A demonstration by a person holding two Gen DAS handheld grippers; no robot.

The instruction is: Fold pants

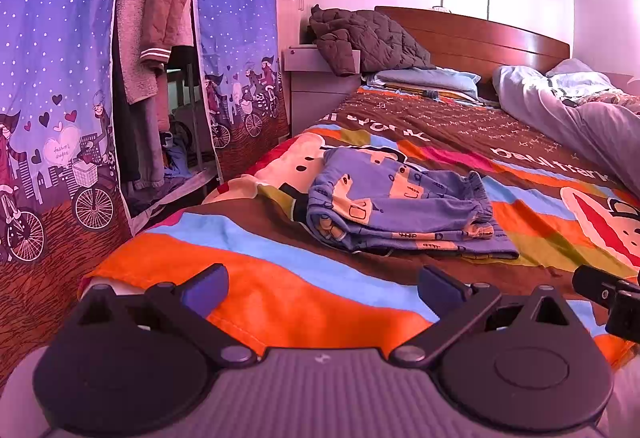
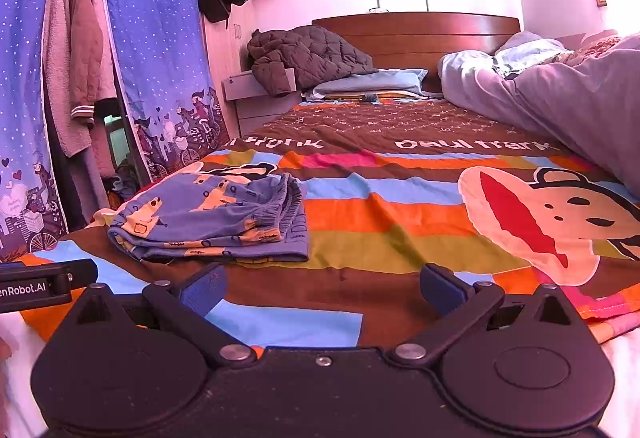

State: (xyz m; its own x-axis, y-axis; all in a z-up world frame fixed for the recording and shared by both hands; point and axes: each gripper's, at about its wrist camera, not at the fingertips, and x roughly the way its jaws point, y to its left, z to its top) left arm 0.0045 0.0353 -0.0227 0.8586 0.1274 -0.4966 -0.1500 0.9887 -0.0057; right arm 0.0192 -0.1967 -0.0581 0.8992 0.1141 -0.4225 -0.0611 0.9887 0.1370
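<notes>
Striped bedspread [image 2: 400, 209] carries the folded pants [image 2: 208, 222] at my ten o'clock. Both my left tool [image 1: 322, 288] and right tool [image 2: 322, 288] gape wide, empty. Soft, light cotton; I'd pinch the elastic waistband [image 2: 280, 205].

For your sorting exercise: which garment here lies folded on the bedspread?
The blue cartoon-print pants, folded flat on the striped bedspread; the brown quilted jacket is heaped on the nightstand.
</notes>
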